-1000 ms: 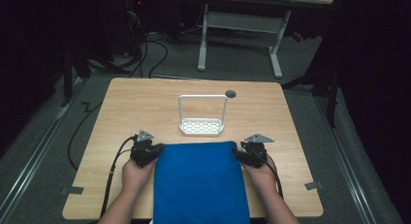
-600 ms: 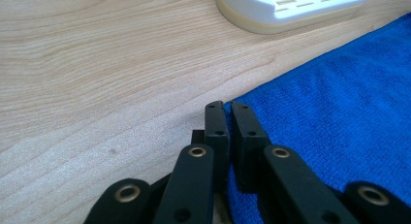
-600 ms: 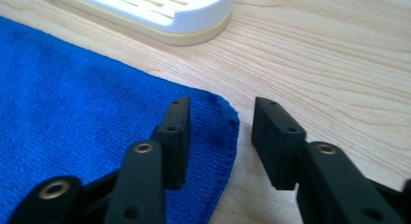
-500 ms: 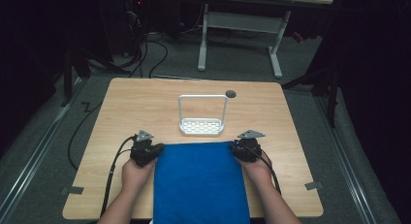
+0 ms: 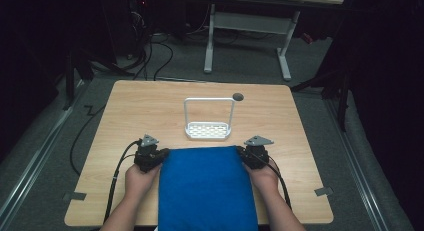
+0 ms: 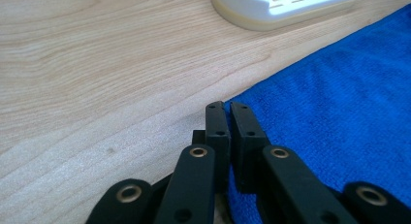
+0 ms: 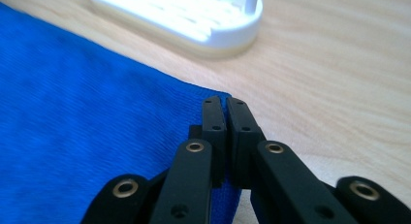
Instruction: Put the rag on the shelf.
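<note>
A blue towel lies flat on the wooden table and hangs over the near edge. My left gripper sits at its far left corner, jaws together, with the blue cloth pinched between them. My right gripper is at the far right corner. Its jaws have just been closing and now meet on the edge of the cloth. Both grippers lie low along the tabletop, each held by a hand.
A white perforated rack with a tall wire handle stands just beyond the towel's far edge. A round hole is in the table behind it. Bare wood lies left and right of the towel. Cables trail off to the near left.
My right gripper has shifted slightly left, in onto the towel's far right corner. The left gripper and the towel have kept still.
</note>
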Motion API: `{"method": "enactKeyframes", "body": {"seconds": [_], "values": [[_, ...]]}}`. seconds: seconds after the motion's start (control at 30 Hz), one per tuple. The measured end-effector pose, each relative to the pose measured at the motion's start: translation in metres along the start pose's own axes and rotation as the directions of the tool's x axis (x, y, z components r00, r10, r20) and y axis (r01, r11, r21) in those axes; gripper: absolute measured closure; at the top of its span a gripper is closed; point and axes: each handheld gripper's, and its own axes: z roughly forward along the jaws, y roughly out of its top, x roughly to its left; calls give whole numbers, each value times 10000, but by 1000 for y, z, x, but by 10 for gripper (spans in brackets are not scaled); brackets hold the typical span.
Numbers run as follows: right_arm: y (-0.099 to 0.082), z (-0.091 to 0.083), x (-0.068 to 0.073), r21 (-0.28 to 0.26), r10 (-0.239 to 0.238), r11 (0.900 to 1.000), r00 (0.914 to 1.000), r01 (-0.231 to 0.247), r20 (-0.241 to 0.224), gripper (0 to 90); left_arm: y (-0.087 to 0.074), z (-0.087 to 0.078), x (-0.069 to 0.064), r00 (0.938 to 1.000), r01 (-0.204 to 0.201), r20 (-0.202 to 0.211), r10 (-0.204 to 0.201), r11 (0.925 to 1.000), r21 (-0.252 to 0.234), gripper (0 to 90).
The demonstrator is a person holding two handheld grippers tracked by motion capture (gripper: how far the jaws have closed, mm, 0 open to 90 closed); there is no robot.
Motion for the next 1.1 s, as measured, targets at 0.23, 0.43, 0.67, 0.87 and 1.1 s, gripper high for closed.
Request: {"method": "enactKeyframes", "body": {"seconds": [0.23,0.43,0.67,0.87,1.1], "values": [[-4,-20,9,-1097,-64,9939,9999,75,104,882,0,-13,-5,9996,-280,-53,277,9970,-715,872],[-2,-33,13,-1663,-196,9859,9997,173,-123,882,-2,-25,-8,9991,-383,-234,356,9910,-1285,870],[2,-47,13,-2279,-169,9736,9996,112,-230,882,3,-41,-14,9989,-458,-217,425,9809,-1891,871],[5,-56,12,-2603,-135,9655,9998,99,-120,881,8,-52,-20,9977,-662,-265,617,9696,-2354,871],[13,-71,16,-3171,-241,9482,9997,200,-88,882,16,-69,-29,9959,-897,-184,884,9467,-3095,872]]}}
